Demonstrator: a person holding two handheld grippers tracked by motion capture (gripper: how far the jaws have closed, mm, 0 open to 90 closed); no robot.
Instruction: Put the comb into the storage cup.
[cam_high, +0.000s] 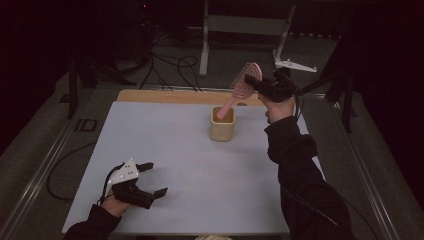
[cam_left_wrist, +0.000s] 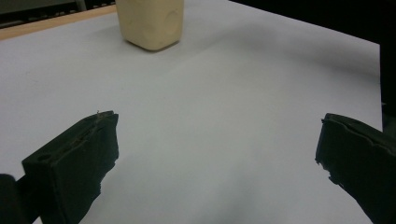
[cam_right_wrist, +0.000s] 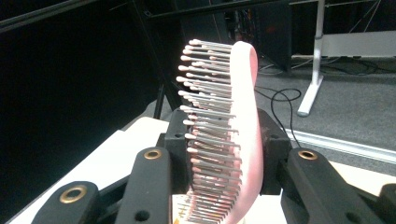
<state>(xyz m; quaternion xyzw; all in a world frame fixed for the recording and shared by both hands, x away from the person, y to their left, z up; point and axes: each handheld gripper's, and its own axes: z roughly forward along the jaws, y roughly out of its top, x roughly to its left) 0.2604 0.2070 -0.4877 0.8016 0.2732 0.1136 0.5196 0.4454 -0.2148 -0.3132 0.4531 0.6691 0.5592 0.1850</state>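
A pink hairbrush (cam_high: 244, 83) hangs tilted at the far side of the table, its handle end dipping into a cream cup (cam_high: 222, 124). My right gripper (cam_high: 255, 82) is shut on the brush head. In the right gripper view the bristles and pink back of the hairbrush (cam_right_wrist: 233, 140) stand between the two black jaws, which press on both sides. My left gripper (cam_high: 152, 179) rests open at the near left of the white table top (cam_high: 175, 150), nothing between its jaws. The left gripper view has the cup (cam_left_wrist: 150, 22) far ahead and my left gripper (cam_left_wrist: 217, 144) spread wide.
A wooden strip (cam_high: 165, 96) runs along the table's far edge. Beyond it lie cables (cam_high: 170, 65) on the floor and a white stand leg (cam_high: 204, 45). A dark sleeve (cam_high: 295, 165) crosses the table's right side.
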